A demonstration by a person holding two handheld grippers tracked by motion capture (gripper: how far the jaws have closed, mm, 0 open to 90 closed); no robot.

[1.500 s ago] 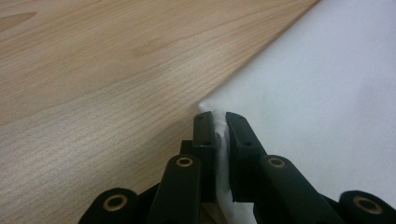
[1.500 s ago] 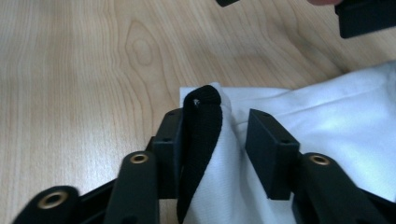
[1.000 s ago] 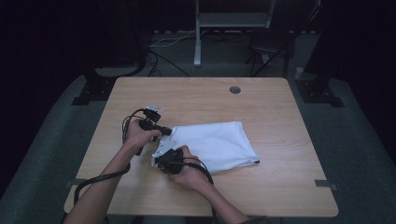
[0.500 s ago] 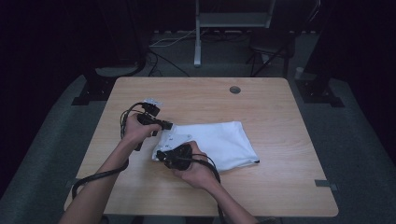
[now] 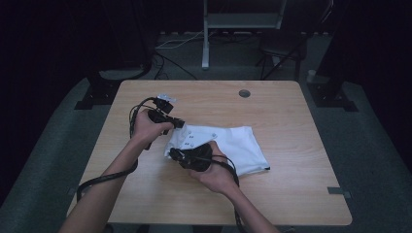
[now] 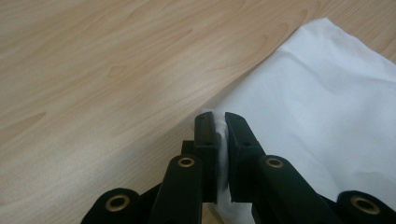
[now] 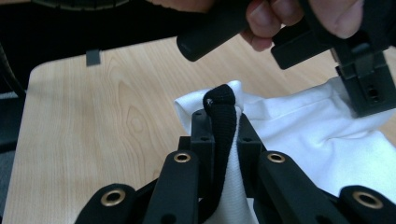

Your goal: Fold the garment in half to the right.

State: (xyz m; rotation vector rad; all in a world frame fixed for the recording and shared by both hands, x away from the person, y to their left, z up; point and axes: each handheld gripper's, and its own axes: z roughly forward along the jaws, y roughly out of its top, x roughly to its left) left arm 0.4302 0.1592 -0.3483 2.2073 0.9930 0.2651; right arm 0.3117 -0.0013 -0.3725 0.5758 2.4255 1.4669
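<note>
On table | both hand-held grippers clamp white garment (right: its black trim)

Wooden table — grey floor, dark surroundings, metal stand behind.

Black tongs with brass-ringed pivots, black cables, perhaps a grey top plate; forearms bare.

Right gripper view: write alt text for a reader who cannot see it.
The right gripper is shut on the black trim of a white garment lying on a wooden table. The other hand holds the left gripper at the cloth, upper right.
</note>
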